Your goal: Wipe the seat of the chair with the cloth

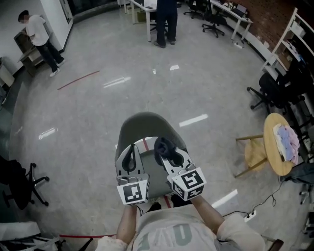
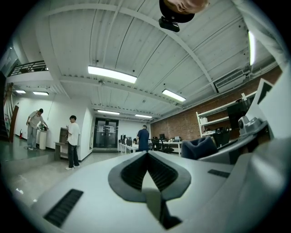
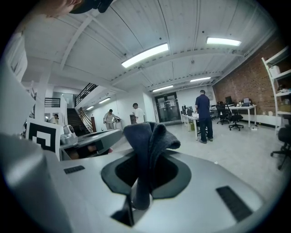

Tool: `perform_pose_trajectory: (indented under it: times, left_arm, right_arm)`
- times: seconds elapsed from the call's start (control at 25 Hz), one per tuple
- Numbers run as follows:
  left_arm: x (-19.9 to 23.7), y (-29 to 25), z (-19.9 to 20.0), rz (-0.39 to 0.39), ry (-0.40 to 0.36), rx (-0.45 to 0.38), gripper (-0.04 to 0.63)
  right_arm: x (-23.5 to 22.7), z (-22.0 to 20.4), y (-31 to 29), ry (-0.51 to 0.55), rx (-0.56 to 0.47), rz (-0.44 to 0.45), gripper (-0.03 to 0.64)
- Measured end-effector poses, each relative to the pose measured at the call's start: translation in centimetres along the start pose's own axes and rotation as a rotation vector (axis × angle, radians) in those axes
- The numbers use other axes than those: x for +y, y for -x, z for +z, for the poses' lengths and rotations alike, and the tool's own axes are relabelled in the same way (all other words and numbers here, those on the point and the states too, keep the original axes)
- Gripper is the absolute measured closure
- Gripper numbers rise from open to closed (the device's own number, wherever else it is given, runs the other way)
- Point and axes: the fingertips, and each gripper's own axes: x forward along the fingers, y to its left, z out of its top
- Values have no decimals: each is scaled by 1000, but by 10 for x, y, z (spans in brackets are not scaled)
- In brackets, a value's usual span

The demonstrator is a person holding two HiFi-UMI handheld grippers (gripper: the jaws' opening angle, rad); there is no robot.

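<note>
At the lower centre of the head view, two grippers are held side by side above a grey chair (image 1: 147,125). Its seat (image 1: 153,175) is seen between them and its curved back lies just above them in the frame.

The right gripper (image 1: 172,158) is clamped on a dark cloth (image 3: 148,141). In the right gripper view the cloth is pinched between the jaws at the frame's centre and bunches up above them in loose folds. In the head view the cloth is held over the right part of the seat; whether it touches the seat cannot be told.

The left gripper (image 1: 130,159) is seen at the left of the seat. In the left gripper view its jaws are pressed together at the tips, and nothing is held between them.

At the right edge of the head view a round wooden table (image 1: 273,152) is seen with folded fabric (image 1: 287,140) on it, and a wooden stool (image 1: 252,155) stands just beside it. One person (image 1: 41,37) is seen at the upper left, and another (image 1: 166,21) at a white desk (image 1: 141,7) at the top centre.
</note>
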Motion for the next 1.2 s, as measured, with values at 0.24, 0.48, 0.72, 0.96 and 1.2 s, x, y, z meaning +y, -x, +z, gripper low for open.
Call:
perform_pose_trajectory:
  times: [0.24,0.48,0.72,0.96,1.2]
  left_arm:
    - [-7,-2,-87,55,24,86,580]
    - [16,9,-205,118,46,199,580]
    - [17,11,-308,168,57,215,580]
    - [7,27,-368,158,55,266,580]
    - [16,40,-373,210,81,275,580]
  right_arm:
    - [-20,-85,-12,-93,102,91,560]
    - [-15,-175,-63,-21,184,172,560]
    - [-22,-274,-96,13,236,207,560]
    - [-37,-346,-105,7,309,190,560]
    - [-48,-367,-98,6,340,166,560]
